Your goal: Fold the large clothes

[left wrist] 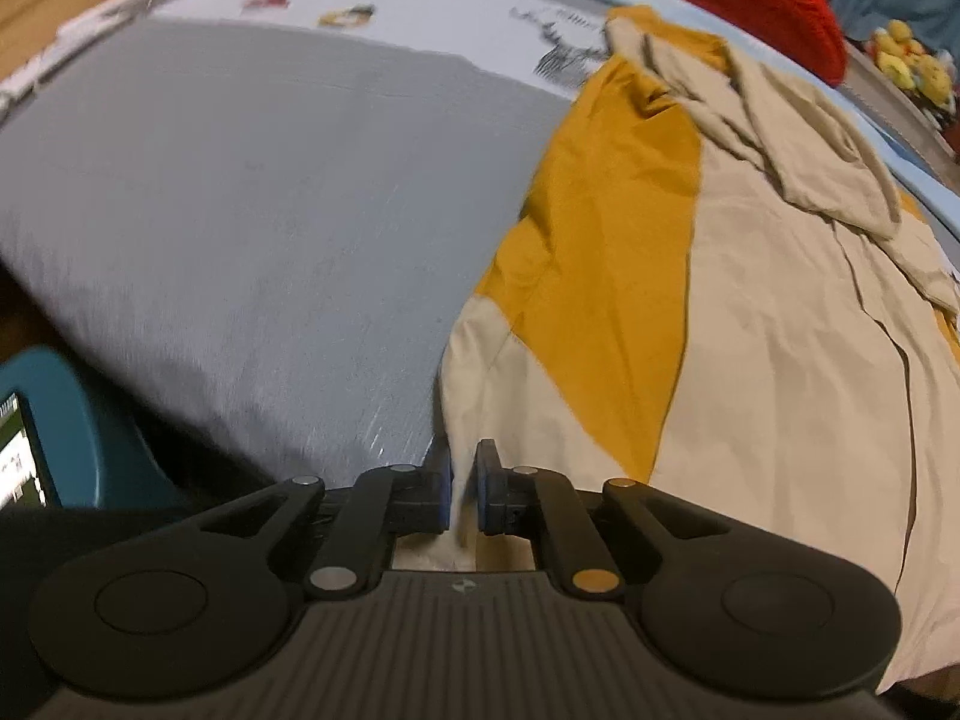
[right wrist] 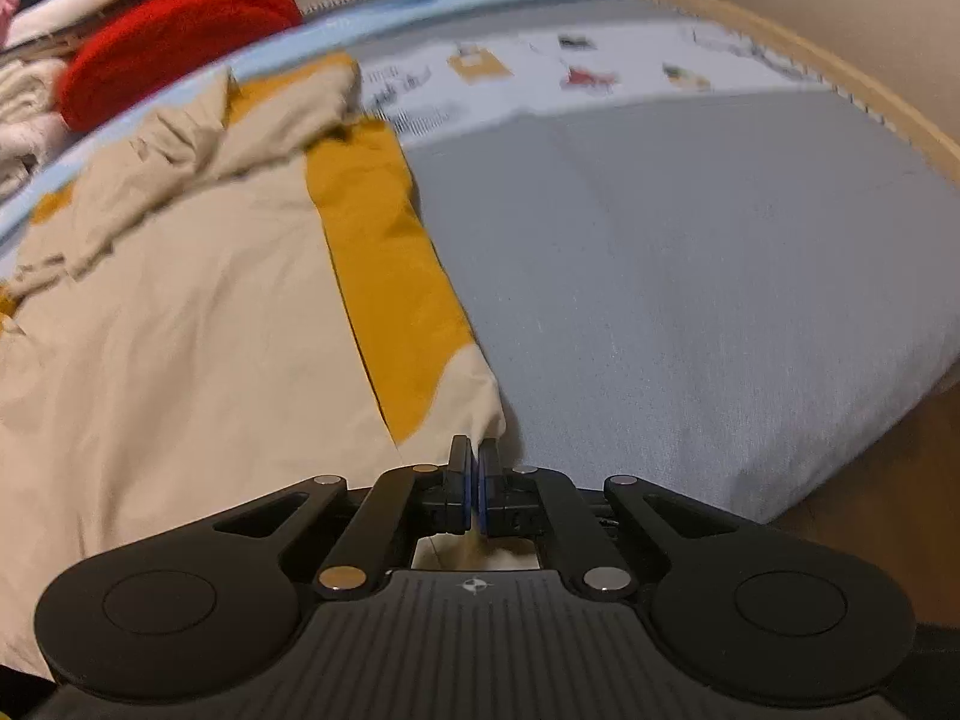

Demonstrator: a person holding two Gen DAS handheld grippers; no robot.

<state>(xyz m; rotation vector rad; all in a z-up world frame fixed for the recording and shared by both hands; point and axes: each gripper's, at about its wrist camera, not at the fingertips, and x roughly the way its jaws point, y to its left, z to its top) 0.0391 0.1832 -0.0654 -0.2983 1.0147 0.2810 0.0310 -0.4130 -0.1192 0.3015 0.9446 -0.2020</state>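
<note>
A large beige jacket (left wrist: pixel 780 360) with mustard-yellow panels lies spread on a grey bed cover (left wrist: pixel 270 210), its hood bunched at the far end. In the left wrist view my left gripper (left wrist: pixel 463 480) is shut on the beige hem at the jacket's near left corner, and cloth fills the narrow gap between the pads. The right wrist view shows the same jacket (right wrist: pixel 180 360) on the left of the grey cover (right wrist: pixel 690 270). There my right gripper (right wrist: pixel 475 468) is shut on the beige hem at the near right corner, below the mustard stripe.
A red fuzzy garment (right wrist: pixel 174 42) and a pile of folded clothes (right wrist: pixel 36 102) lie beyond the jacket's hood. A printed pale sheet (right wrist: pixel 540 78) covers the far end of the bed. A teal object with a screen (left wrist: pixel 54 420) sits off the bed's near left edge.
</note>
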